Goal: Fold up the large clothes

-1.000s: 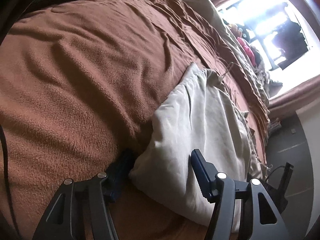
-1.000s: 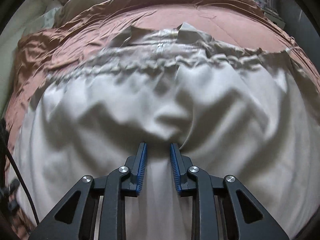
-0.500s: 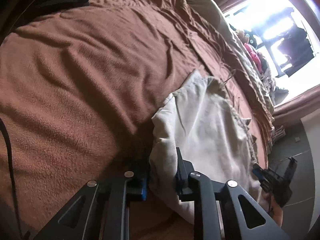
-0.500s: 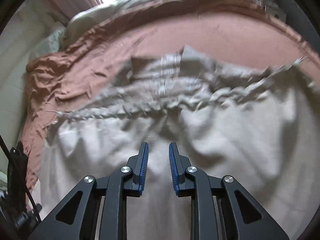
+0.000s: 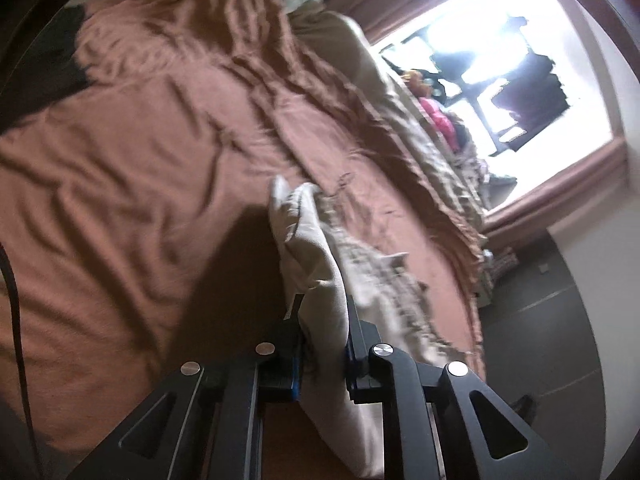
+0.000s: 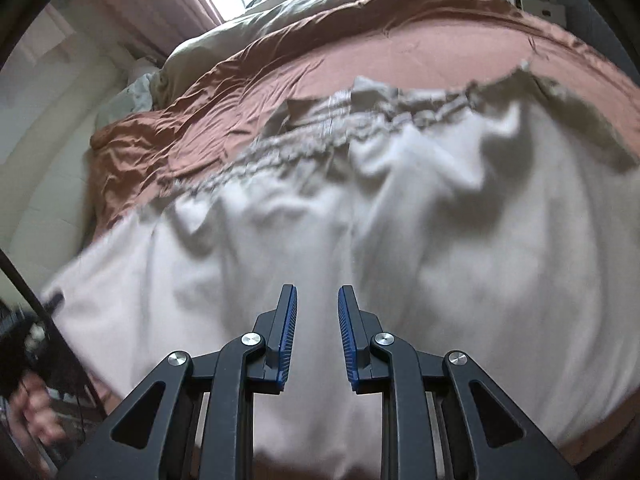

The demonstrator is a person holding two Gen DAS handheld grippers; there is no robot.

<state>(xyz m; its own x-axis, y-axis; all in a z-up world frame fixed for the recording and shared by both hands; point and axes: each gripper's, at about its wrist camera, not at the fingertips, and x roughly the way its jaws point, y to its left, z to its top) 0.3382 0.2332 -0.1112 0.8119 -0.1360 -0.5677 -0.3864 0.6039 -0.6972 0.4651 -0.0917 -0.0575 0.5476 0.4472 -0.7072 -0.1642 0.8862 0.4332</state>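
Cream cotton, soft and a little crumpled, is what we have in hand: a large pale garment (image 6: 400, 248) lies spread over the near half of the bed (image 5: 140, 168), its gathered, ruched band running across toward the bed's far side. In the left wrist view we see one side edge of it pulled up off the bed into a standing ridge (image 5: 316, 264), with a dark shadow under it.

Our left tongs (image 5: 322, 344) have just been closing and are now clenched on that edge, the cloth bunched thick between the blue pads. We judge the grip sits at the edge so that side can be carried over the rest for a fold.

Our right tongs (image 6: 318, 332) are nearly closed, with a narrow gap between the ribbed blue pads. Cloth shows through the gap, but we cannot tell whether they pinch it or only hang above it. Held over the garment's near middle, they seem placed to steady or lift the cloth.

Under the garment the brown blanket is fleecy and matte, rumpled into long creases; it should drag on the cotton somewhat. Beyond it, along the far edge of the bed, an olive quilt (image 6: 280, 20) lies heaped below a bright window (image 5: 500, 60) with rust curtains.
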